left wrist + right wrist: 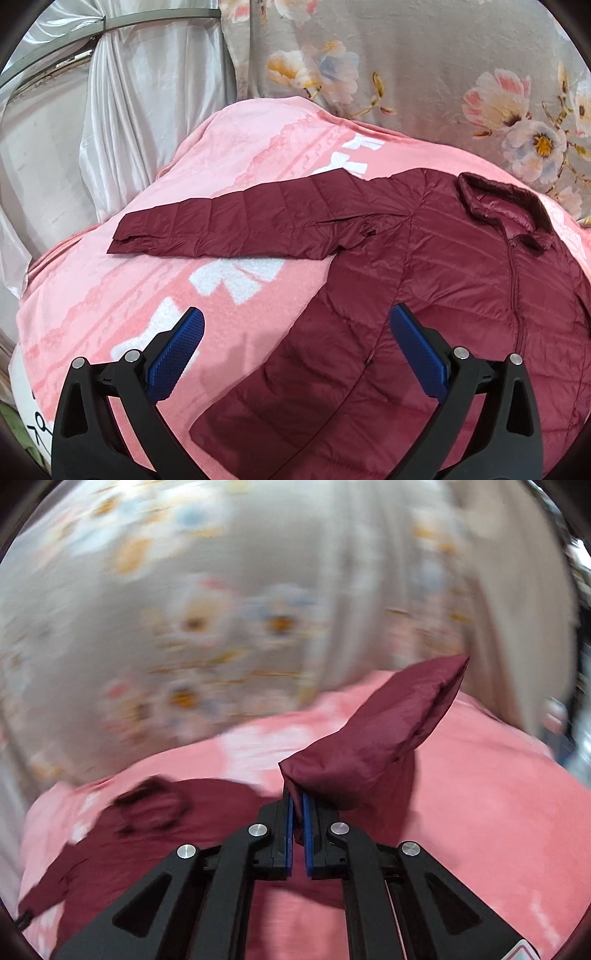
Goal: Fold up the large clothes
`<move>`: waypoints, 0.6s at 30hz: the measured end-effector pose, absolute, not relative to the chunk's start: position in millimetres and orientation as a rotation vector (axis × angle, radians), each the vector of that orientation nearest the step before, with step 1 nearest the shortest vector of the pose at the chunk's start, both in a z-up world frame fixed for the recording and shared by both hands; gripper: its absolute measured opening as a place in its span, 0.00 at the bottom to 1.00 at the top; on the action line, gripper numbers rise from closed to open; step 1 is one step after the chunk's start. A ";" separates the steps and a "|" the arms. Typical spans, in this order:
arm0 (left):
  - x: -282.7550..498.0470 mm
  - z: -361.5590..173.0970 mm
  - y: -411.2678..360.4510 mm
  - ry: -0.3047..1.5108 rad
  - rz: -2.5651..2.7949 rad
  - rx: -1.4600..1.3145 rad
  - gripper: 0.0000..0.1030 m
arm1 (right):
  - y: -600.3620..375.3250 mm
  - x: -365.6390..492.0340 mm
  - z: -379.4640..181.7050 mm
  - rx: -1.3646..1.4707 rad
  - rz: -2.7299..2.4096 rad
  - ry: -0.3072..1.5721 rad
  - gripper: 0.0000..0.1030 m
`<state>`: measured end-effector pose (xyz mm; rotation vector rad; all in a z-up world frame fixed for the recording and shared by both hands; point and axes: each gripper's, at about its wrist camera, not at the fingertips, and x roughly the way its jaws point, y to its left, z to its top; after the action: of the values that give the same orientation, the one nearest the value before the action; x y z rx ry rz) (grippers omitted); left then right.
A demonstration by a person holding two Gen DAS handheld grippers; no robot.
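Pink blanket: white shapes woven in, possibly large characters, cut off and not readable.
White surface at lower left edge: black hand-drawn strokes, partly hidden, not legible.
Right gripper body, lower right corner: edge of a pink-bordered sticker, no text readable.
Elsewhere: no brands, numbers or signs legible.

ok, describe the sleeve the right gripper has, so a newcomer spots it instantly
Start at the pink blanket covering the bed. The maroon puffer jacket lies on it; the sleeve is the part lifted off the blanket, pinched in the right gripper. Unlike the flat jacket body, it stands up with its open cuff pointing away.
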<state>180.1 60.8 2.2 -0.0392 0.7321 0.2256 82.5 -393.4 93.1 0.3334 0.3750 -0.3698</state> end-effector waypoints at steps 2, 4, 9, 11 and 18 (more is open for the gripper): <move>182.8 2.7 61.1 0.733 0.218 -0.045 0.95 | -335.4 118.2 97.8 0.269 -0.215 0.397 0.05; 185.9 1.5 63.3 0.737 0.210 -0.049 0.95 | -288.5 145.8 92.8 0.217 -0.107 0.428 0.05; 194.6 -10.9 74.0 0.771 0.200 -0.055 0.95 | -197.0 196.0 49.5 0.146 0.075 0.552 0.05; 198.0 -15.3 76.9 0.783 0.189 -0.059 0.95 | -175.5 211.5 30.3 0.132 0.108 0.599 0.05; 220.0 -25.6 75.6 0.838 0.061 -0.155 0.95 | -101.1 226.3 -21.3 0.015 0.224 0.722 0.53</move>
<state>220.0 75.6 -25.6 -0.1545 0.8385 0.0605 226.3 -101.1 -21.3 0.0150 0.7220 0.2241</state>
